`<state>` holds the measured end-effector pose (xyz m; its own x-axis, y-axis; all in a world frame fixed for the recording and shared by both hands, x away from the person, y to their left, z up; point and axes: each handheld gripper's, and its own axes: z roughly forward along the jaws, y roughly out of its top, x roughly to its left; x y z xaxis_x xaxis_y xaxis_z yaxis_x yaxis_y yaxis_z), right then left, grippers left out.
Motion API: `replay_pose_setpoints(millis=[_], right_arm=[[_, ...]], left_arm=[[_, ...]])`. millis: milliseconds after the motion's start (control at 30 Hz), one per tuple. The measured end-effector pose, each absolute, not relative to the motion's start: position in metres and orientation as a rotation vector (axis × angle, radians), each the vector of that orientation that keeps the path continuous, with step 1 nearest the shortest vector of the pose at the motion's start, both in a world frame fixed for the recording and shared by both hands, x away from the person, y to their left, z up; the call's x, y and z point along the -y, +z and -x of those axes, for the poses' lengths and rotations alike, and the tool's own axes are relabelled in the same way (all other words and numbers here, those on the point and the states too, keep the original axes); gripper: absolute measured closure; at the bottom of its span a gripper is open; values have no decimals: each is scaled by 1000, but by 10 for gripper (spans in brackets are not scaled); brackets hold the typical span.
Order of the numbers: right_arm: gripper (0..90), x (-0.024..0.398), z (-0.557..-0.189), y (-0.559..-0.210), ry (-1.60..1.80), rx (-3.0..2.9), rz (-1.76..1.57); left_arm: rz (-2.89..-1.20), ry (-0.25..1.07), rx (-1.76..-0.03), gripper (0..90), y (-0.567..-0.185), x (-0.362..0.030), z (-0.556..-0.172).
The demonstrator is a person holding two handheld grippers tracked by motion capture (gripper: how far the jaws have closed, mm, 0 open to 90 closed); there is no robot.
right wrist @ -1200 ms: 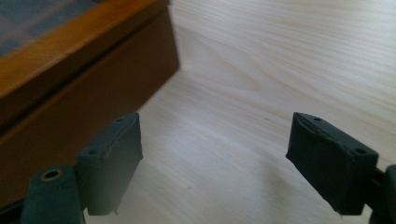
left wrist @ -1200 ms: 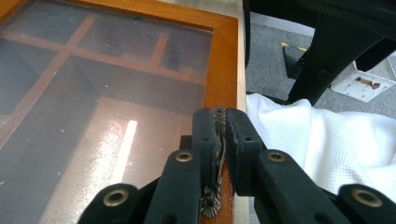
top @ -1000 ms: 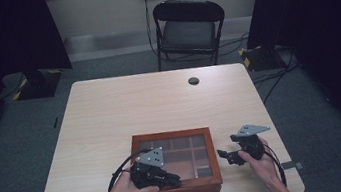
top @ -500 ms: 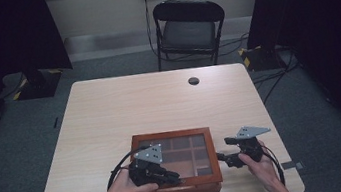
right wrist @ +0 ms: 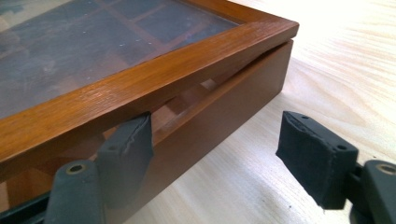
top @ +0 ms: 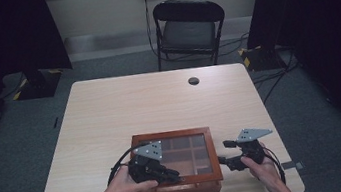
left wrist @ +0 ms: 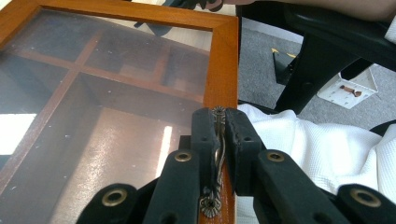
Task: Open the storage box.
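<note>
— Two tools at one wooden box (top: 173,135), close to the near edge of the worktop (top: 134,106). Starting at left?

— Left tool (left wrist: 219,123) clenched on the thin brass handle (left wrist: 218,140), with the glass lid (right wrist: 140,79) raised just a crack off the base. Could slip off so slim a handle, dropping the lid shut and jarring the glass.

— And at right?

— Right tool (right wrist: 224,135) released and grasping nothing, jaws just now narrowing. One pad (right wrist: 128,144) at the gap under the lid's rim, the other out over bare worktop. Might get pinched by a falling lid. Might also shove the whole box sideways, or twist the lid askew, if pushed in before sitting squarely under the rim.
</note>
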<state>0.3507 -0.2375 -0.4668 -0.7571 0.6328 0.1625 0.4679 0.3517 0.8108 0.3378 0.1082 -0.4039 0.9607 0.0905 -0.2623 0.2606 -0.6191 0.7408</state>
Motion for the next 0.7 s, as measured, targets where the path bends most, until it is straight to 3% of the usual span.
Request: replay_pose_setpoints(millis=[133, 333, 700], right_arm=[[260, 238, -350, -467, 1375, -2440, -995], [259, 239, -350, -467, 1398, -2437, -1002], [257, 240, -351, -464, 1460, -2401, -1019]], left_arm=[[-2194, -271, -261, 776, -407, -109, -339], [-2226, -232, -248, 591, -405, -109, -337], [-2140, -106, -285, 433, -383, -143, -331]])
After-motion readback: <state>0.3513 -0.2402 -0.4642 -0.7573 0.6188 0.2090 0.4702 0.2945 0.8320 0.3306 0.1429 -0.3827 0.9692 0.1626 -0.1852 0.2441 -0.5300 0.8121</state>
